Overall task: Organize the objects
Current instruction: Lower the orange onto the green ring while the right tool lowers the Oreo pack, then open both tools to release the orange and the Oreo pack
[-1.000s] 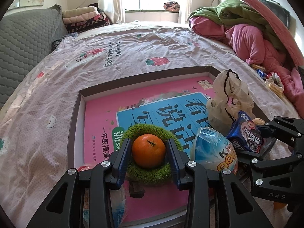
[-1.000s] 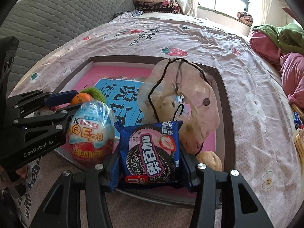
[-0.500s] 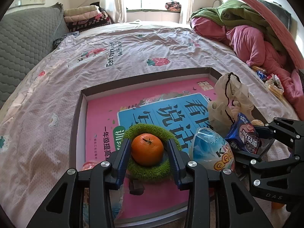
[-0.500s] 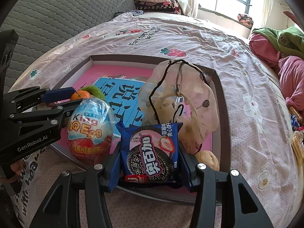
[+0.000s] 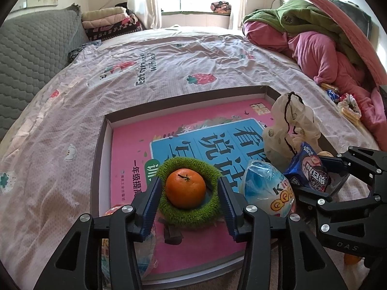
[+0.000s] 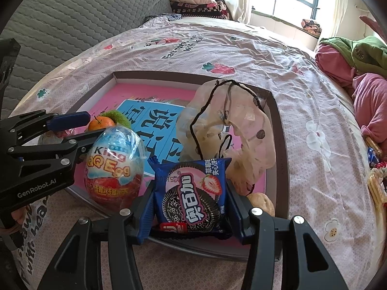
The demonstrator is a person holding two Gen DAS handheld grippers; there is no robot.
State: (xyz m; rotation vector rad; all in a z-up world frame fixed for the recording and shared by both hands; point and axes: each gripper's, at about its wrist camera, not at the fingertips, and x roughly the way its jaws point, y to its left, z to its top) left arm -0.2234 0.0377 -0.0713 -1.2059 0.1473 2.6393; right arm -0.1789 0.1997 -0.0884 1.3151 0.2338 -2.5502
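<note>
Orange and round, a mandarin [image 5: 185, 188] sits inside a green fuzzy ring [image 5: 188, 217] on the pink and blue book [image 5: 135, 145] that lines a shallow grey tray [image 5: 96, 169] on the bed [image 5: 169, 60]. The left gripper [image 5: 188, 201] straddles the ring, its blue pads [image 5: 151, 205] just off the fuzz on both sides; its jaws are opening, with ring and mandarin between them. Beside it to the right stands a wrapped toy egg [image 6: 113, 166], and behind that a crumpled bag [image 6: 225, 130] with a black cord. The right gripper [image 6: 189, 213] pinches a blue cookie packet [image 6: 191, 193] by its side edges over the tray's near rim. A walnut [image 6: 261, 199] lies in the tray just right of the packet.
</note>
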